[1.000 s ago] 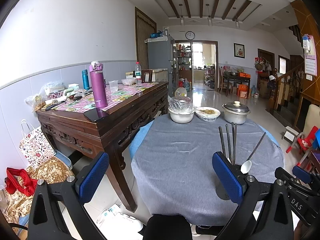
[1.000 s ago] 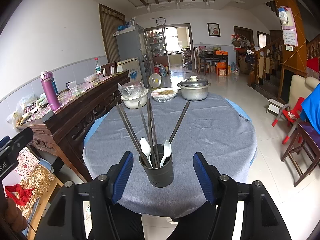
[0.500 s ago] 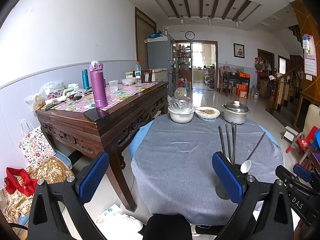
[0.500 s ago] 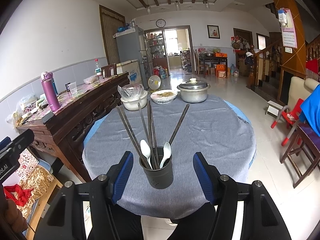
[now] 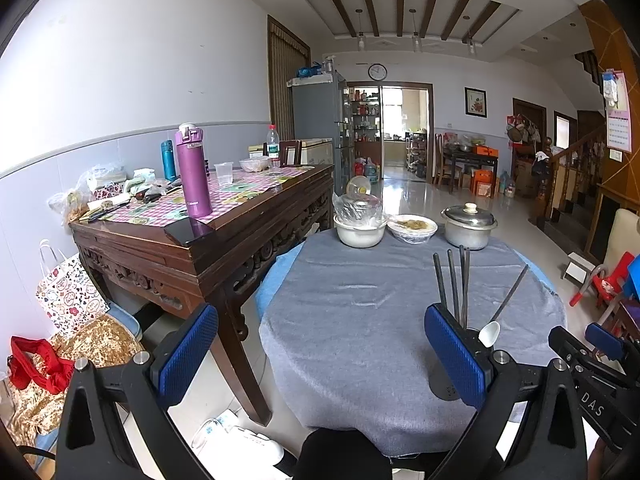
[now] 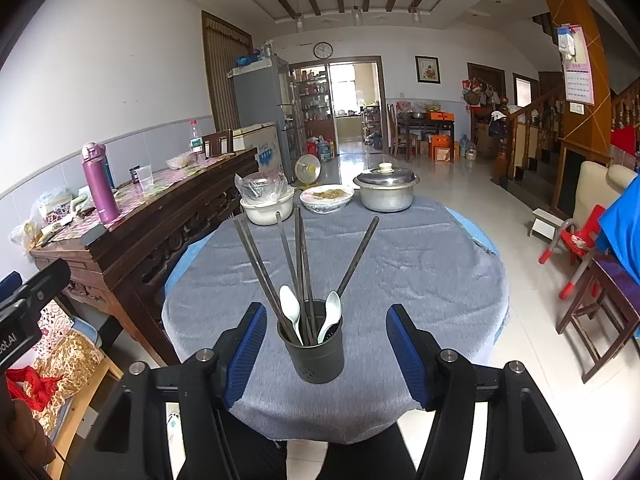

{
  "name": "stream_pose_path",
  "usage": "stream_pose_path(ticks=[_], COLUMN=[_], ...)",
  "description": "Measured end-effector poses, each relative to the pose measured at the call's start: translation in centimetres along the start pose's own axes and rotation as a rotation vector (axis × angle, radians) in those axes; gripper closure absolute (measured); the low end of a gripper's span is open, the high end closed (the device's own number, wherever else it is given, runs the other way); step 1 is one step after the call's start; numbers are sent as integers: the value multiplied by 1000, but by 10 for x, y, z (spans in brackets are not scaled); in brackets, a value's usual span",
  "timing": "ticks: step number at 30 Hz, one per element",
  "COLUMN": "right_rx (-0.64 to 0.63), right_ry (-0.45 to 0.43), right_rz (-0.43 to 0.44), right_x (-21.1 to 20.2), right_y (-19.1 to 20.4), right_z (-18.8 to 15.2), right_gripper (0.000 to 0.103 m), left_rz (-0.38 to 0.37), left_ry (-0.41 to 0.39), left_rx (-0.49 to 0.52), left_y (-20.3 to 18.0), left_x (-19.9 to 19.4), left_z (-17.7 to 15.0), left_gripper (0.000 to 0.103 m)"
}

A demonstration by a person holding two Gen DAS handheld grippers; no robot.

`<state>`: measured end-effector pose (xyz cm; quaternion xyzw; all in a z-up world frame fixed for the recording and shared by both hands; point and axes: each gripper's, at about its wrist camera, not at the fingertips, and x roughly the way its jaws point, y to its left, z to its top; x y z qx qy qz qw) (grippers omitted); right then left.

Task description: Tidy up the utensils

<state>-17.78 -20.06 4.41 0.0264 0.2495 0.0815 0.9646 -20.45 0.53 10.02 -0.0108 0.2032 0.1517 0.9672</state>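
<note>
- right tongs (image 6: 326, 350) wide open, blue pads on either side of the dark utensil cup (image 6: 316, 354), not touching it
- cup sits near the front edge of the grey tabletop (image 6: 420, 268)
- chopsticks (image 6: 296, 264) and two white spoons (image 6: 312, 314) stick up out of it
- lidded pot (image 6: 386, 190) and two bowls (image 6: 296, 202) at the far edge

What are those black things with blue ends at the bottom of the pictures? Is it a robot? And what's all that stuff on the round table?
It's not a robot. A person holds a pincher tool in each hand, and each tool carries a camera looking out between its two blue fingers. One picture comes from the left gripper, the other from the right gripper. Both are open and hold nothing. On the round table with its grey cloth stands a dark utensil holder, right in front of the right gripper. In it are long chopsticks and two white spoons. At the far side sit a white bowl, a plate of food and a metal pot with its lid on.
</note>
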Motion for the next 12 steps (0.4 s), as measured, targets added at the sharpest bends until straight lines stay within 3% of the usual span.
stream_pose_path(ticks=[12], right_rx=[-1], right_ry=[31], right_rz=[-11], right_x=[26], right_y=[-4], right_z=[8], right_gripper=[37], left_rz=[12], left_ry=[49], left_rx=[2], left_y=[-4], left_x=[29], left_z=[0], left_gripper=[1])
